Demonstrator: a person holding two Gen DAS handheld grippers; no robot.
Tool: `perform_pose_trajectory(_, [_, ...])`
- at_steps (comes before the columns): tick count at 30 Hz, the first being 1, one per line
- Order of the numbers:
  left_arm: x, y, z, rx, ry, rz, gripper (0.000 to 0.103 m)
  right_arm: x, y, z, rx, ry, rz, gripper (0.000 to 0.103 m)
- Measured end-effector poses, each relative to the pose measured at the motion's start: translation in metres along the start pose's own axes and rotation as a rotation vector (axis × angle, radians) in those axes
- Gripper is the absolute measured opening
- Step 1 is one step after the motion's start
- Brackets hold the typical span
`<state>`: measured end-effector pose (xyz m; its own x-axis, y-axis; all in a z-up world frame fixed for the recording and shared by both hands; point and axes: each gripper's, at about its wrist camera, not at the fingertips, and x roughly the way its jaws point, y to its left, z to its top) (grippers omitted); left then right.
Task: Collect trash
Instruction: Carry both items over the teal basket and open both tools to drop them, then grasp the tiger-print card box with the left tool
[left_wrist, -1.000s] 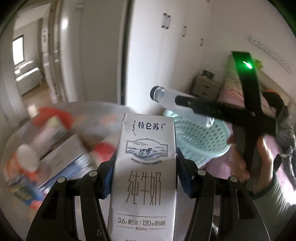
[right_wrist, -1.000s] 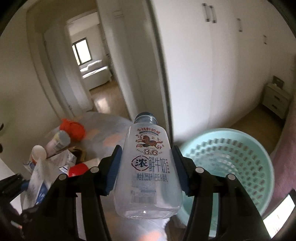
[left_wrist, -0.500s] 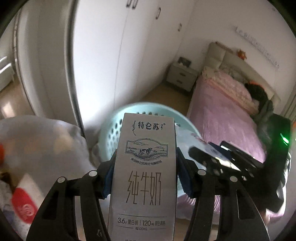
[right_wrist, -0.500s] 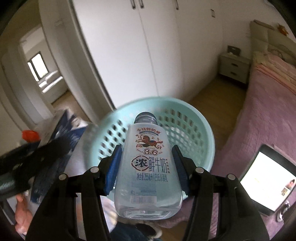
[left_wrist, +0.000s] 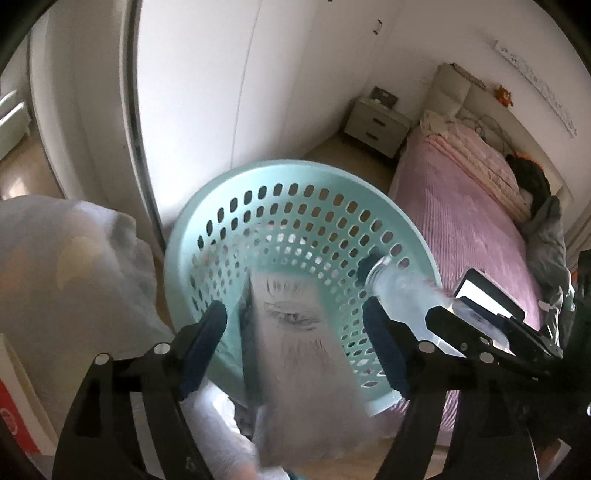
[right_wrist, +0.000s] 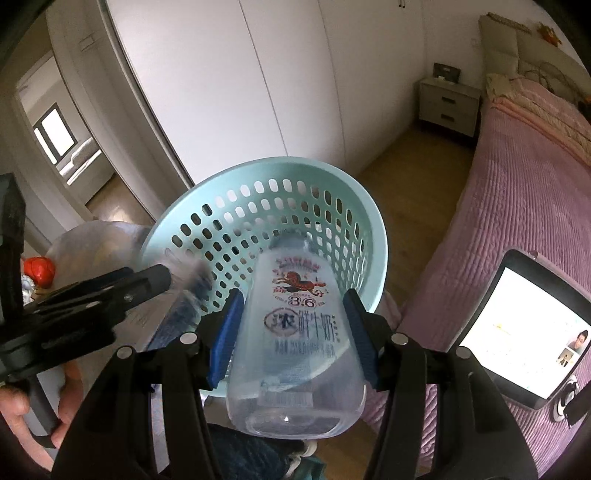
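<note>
A mint-green perforated basket (left_wrist: 295, 206) (right_wrist: 280, 206) stands on the floor right ahead in both views. My left gripper (left_wrist: 295, 325) is open; the grey milk carton (left_wrist: 303, 354) is blurred between its spread fingers, tipping towards the basket. My right gripper (right_wrist: 295, 321) is also open wide; the clear milk bottle (right_wrist: 299, 332) with a red horse label lies loose between its fingers, neck over the basket. The bottle also shows in the left wrist view (left_wrist: 402, 291), and the left gripper shows in the right wrist view (right_wrist: 110, 295).
A bed with a pink cover (left_wrist: 472, 229) (right_wrist: 517, 206) lies to the right, with a lit tablet (right_wrist: 517, 325) on it. A clear bag of trash (left_wrist: 66, 266) sits left of the basket. White wardrobe doors (right_wrist: 258, 85) and a nightstand (right_wrist: 448, 105) stand behind.
Both grippers have moved closer over the basket and opened. The carton and the bottle, firmly held before, now sit loose and are slipping forward.
</note>
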<state>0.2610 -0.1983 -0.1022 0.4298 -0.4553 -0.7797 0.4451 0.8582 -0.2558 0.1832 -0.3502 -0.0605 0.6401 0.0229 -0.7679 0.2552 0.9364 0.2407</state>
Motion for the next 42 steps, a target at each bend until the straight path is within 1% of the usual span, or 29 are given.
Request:
perform_pose_trajectory(5, [-0.021, 0.009, -0.001, -0.034, -0.024, -0.02, 0.075, -0.013, 0.006, 0.001, -0.013, -0.03, 0.016, 0.054])
perform_pose_trajectory(8, [-0.032, 0.008, -0.003, -0.04, -0.046, -0.029, 0.075, -0.022, 0.008, 0.002, -0.013, -0.055, 0.025, 0.054])
perform_pose_trajectory(13, [-0.069, 0.012, -0.016, -0.032, -0.113, -0.017, 0.075, -0.035, 0.017, 0.002, -0.035, -0.092, 0.038, 0.054])
perform_pose_trajectory(15, [-0.085, 0.014, -0.022, -0.034, -0.143, -0.013, 0.075, -0.04, 0.024, 0.001, -0.041, -0.11, 0.058, 0.054])
perform_pose_trajectory(19, [-0.127, 0.025, -0.035, -0.052, -0.214, 0.018, 0.075, -0.055, 0.048, -0.002, -0.082, -0.156, 0.11, 0.054])
perform_pose_trajectory(23, [-0.167, 0.047, -0.048, -0.097, -0.274, 0.061, 0.075, -0.073, 0.086, -0.007, -0.155, -0.208, 0.18, 0.054])
perform_pose_trajectory(24, [-0.182, 0.057, -0.053, -0.119, -0.298, 0.083, 0.075, -0.077, 0.098, -0.008, -0.178, -0.215, 0.2, 0.054])
perform_pose_trajectory(26, [-0.2, 0.07, -0.062, -0.148, -0.323, 0.115, 0.075, -0.079, 0.118, -0.013, -0.219, -0.218, 0.236, 0.054])
perform_pose_trajectory(29, [-0.23, 0.096, -0.078, -0.206, -0.363, 0.193, 0.075, -0.078, 0.155, -0.021, -0.285, -0.208, 0.279, 0.054])
perform_pose_trajectory(32, [-0.255, 0.121, -0.096, -0.261, -0.392, 0.303, 0.075, -0.071, 0.187, -0.029, -0.336, -0.176, 0.316, 0.054])
perform_pose_trajectory(33, [-0.266, 0.133, -0.105, -0.29, -0.402, 0.357, 0.075, -0.068, 0.195, -0.031, -0.346, -0.166, 0.327, 0.054])
perform_pose_trajectory(35, [-0.276, 0.148, -0.115, -0.327, -0.414, 0.424, 0.082, -0.062, 0.214, -0.038, -0.37, -0.146, 0.346, 0.054])
perform_pose_trajectory(36, [-0.282, 0.157, -0.121, -0.35, -0.423, 0.47, 0.086, -0.059, 0.22, -0.039, -0.379, -0.136, 0.355, 0.054])
perform_pose_trajectory(37, [-0.287, 0.165, -0.128, -0.37, -0.427, 0.507, 0.087, -0.056, 0.228, -0.041, -0.39, -0.125, 0.366, 0.054])
perform_pose_trajectory(39, [-0.291, 0.181, -0.139, -0.402, -0.418, 0.551, 0.087, -0.048, 0.24, -0.041, -0.41, -0.106, 0.381, 0.054])
perform_pose_trajectory(42, [-0.288, 0.2, -0.147, -0.441, -0.396, 0.576, 0.087, -0.036, 0.263, -0.043, -0.436, -0.072, 0.394, 0.054])
